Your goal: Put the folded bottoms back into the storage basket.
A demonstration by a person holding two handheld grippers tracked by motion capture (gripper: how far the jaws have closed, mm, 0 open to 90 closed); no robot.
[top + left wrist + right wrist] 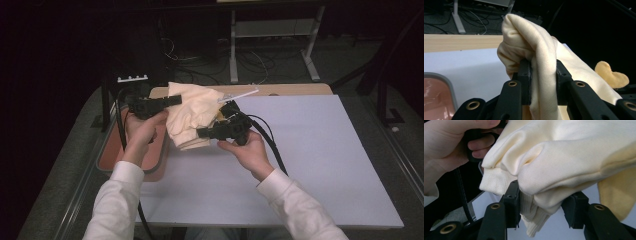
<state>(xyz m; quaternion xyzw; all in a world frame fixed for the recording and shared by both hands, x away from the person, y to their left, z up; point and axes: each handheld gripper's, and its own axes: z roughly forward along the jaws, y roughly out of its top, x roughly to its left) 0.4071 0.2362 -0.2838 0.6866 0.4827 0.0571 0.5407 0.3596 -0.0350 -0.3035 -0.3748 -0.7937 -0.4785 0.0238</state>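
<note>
A person in white sleeves reaches in from the bottom of the high view, both forearms angled inward over a desk point(310, 165) covered with a pale lavender sheet. The left hand point(142, 131) grips the left gripper point(172, 100) with its black body pointing to the right, raised above the desk's left edge. The right hand point(247, 147) holds the right gripper point(202, 133) from below, palm up, pointing leftward toward the other hand. Between them hangs a cream knitted garment point(192, 115), bunched and lifted off the desk near its far left corner. In the left gripper view, the fingers point(525, 75) are clamped on a thick fold of the cream garment, the fabric rising above them in a rounded hump and draping down between them. In the right gripper view, the fingers point(511, 195) stand somewhat apart with a bundle of the garment and its ribbed cuff point(494, 182) packed between them; the left finger presses the cloth, but whether the right one grips it cannot be told. That view also brings the left hand close, fingers curled around its black handle. The left gripper view alone reveals a small yellow-orange plush piece point(611, 75) beside the garment. The high view adds a reddish tray point(155, 155) with a grey rim under the left hand, and a white stick-like object point(240, 95) behind the garment.
</note>
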